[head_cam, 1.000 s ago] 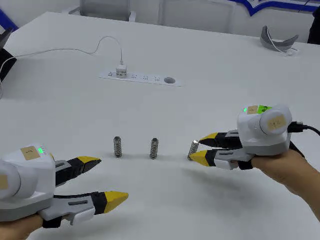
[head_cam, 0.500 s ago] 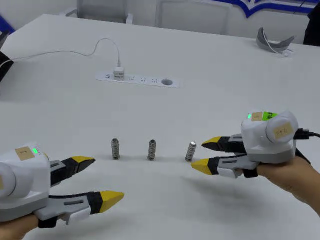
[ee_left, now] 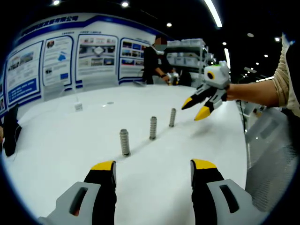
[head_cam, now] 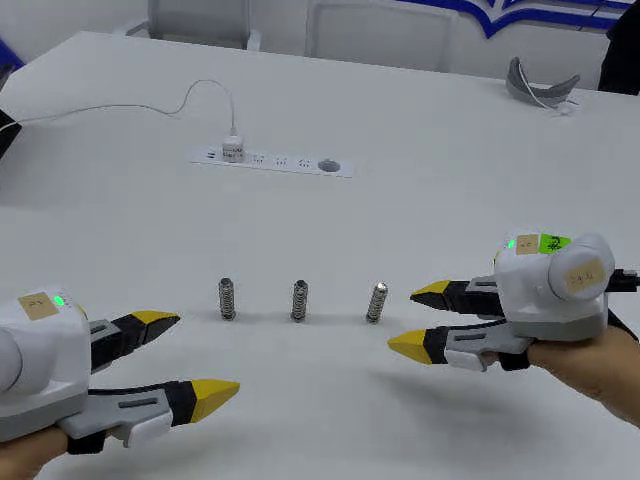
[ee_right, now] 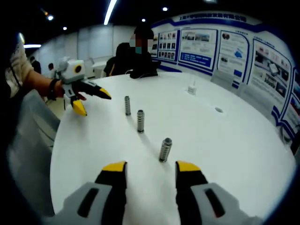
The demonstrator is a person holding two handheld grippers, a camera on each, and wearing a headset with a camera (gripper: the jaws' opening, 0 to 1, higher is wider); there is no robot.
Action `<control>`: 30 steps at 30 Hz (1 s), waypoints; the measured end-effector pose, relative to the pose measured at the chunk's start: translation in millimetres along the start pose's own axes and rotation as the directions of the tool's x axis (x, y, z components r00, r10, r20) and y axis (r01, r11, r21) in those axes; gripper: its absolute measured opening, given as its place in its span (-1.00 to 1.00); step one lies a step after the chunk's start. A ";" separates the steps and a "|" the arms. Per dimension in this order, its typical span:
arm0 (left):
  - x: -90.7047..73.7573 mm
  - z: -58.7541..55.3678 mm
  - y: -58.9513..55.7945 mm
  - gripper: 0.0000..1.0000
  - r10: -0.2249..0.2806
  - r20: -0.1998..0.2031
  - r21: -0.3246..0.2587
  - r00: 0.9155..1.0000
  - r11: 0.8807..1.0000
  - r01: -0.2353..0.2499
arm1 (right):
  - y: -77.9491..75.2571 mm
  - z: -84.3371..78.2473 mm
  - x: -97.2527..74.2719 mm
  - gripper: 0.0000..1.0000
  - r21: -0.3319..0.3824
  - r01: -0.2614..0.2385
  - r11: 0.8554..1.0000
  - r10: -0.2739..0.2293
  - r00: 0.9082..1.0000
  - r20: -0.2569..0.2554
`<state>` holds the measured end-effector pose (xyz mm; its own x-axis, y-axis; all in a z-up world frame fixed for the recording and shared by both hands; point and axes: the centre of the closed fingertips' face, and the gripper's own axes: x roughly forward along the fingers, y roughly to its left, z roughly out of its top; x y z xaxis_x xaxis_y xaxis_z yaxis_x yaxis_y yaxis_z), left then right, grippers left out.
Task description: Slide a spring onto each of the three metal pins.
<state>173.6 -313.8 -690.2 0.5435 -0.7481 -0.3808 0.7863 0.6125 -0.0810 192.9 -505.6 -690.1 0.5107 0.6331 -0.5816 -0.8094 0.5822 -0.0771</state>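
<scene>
Bare white table (head_cam: 450, 200) all round three upright pins (head_cam: 300, 300) standing in a row with gaps between; left gripper (head_cam: 205, 352) and right gripper (head_cam: 403, 319) flank the row, clear of it; power strip (head_cam: 270, 160) well behind.

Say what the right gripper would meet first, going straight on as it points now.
Probably the nearest pin, standing ahead of the right gripper, in line with its open jaws; depth is unclear.

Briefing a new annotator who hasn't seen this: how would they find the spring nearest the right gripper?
On the white table, nearer than the power strip, three springs stand in a row. Take the right-end spring, just ahead of the right gripper's open yellow tips; the other two stand further left.
</scene>
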 end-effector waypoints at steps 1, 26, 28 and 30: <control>0.0 0.0 0.4 0.30 0.001 0.000 0.000 1.000 1.000 -0.001 | 1.1 0.0 -0.9 -0.14 -0.001 0.000 1.000 0.000 1.000 0.001; -2.3 -1.8 3.3 0.32 0.012 0.002 -0.006 1.000 1.000 -0.012 | 11.7 -4.2 -17.0 -0.03 0.013 0.028 1.000 -0.028 0.999 0.027; -2.7 -1.8 3.3 0.32 0.013 0.003 -0.006 1.000 1.000 -0.013 | 11.9 -4.5 -18.3 -0.02 0.015 0.033 0.999 -0.033 0.999 0.030; -3.0 -1.8 3.4 0.32 0.013 0.003 -0.006 1.000 1.000 -0.013 | 12.1 -5.0 -19.3 -0.01 0.017 0.037 0.999 -0.038 0.999 0.032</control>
<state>174.1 -309.0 -691.0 0.5548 -0.7407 -0.3789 0.7771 0.6240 -0.0819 171.8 -513.3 -683.8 0.5498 0.6268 -0.5521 -0.7850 0.6136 -0.0851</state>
